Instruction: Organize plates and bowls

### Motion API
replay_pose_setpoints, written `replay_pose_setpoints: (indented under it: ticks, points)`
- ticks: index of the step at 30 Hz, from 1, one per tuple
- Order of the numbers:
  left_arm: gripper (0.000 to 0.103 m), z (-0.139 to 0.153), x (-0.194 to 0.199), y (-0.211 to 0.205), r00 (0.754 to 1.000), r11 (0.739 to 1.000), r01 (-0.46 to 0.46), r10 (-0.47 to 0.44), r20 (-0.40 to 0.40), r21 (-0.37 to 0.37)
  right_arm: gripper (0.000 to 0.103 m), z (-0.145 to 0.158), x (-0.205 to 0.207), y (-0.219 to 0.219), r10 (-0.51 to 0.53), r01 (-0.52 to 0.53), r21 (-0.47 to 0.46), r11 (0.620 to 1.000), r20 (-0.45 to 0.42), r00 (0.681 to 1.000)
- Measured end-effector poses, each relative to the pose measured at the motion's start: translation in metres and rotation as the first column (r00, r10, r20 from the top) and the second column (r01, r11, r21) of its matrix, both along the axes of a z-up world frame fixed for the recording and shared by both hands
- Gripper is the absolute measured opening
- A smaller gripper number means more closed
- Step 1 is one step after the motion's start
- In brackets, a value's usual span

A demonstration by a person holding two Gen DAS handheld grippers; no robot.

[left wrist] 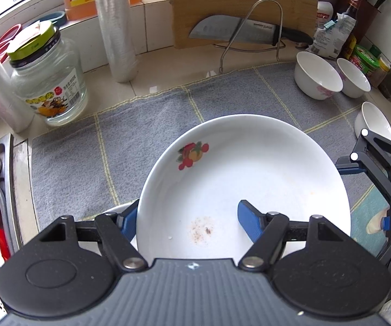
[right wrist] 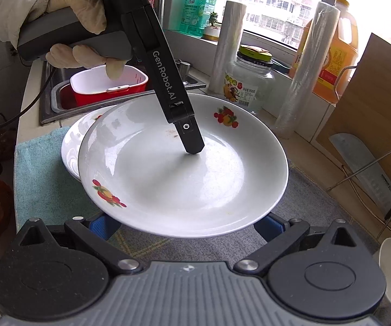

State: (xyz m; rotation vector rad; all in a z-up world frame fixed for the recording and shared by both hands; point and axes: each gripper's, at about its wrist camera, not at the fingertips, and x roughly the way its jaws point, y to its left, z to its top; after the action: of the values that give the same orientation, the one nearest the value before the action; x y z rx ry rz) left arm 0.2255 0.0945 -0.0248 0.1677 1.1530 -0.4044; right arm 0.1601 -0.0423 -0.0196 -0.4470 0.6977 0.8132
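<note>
The left tool (left wrist: 188, 220) is gripping the rim of a white plate (left wrist: 250, 168) with a fruit print, one blue finger (left wrist: 251, 224) lying inside the plate and the other under its edge. The plate is tilting above a grey towel (left wrist: 141, 125) on the desk, partly covering a second plate (right wrist: 71, 141) beneath it on the left. The right tool (right wrist: 187, 226) is hovering at the plate's near edge with its fingers spread wide, holding nothing. Three white bowls (left wrist: 317, 74) are sitting far right on the towel, near a glass jar (left wrist: 48, 81) and a knife (left wrist: 239, 31).
</note>
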Motion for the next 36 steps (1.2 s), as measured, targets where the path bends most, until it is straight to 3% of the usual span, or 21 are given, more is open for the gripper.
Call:
replay_pose_setpoints:
  ticks: [18, 36]
  points:
    - [0.073, -0.001, -0.017, 0.057, 0.993, 0.993, -0.114, 0.114, -0.01, -0.018, 0.103, -0.002, -0.003, 0.047, 0.111, -0.111, -0.01, 0.994, -0.018, 0.994]
    - [0.073, -0.019, -0.016, 0.076, 0.989, 0.989, -0.142, 0.139, -0.054, -0.053, 0.103, -0.011, 0.0, 0.067, 0.133, -0.136, -0.045, 0.99, -0.057, 0.989]
